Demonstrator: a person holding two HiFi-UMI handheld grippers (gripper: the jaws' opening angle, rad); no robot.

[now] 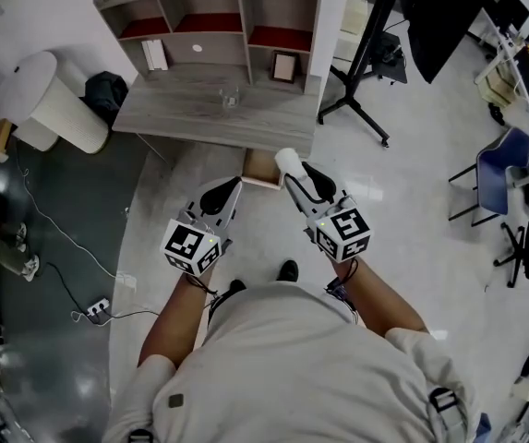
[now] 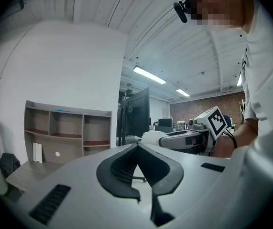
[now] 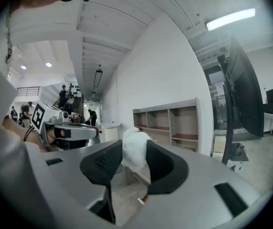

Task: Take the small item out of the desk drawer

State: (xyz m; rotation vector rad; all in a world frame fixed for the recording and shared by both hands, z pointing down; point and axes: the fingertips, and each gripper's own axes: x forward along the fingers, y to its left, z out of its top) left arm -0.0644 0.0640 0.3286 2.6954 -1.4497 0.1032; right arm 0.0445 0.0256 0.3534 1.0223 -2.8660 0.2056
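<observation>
The small white item point(image 3: 135, 149) sits pinched between the right gripper's point(image 1: 294, 169) jaws, at the 3 o'clock edge of the pulled-out desk drawer point(image 1: 258, 170). At the drawer's 8 o'clock is the left gripper point(image 1: 236, 185), its jaws closed on nothing. The hutch point(image 1: 210, 15) at 12 o'clock holds white books point(image 1: 155, 54) in one compartment and a small frame point(image 1: 284, 66) in another.

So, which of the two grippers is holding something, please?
The right gripper: a white item is clamped between its jaws; the left gripper is shut on nothing.

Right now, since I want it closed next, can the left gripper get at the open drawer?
Probably yes: the left gripper is empty, and the drawer stands open just ahead with nothing between them.
</observation>
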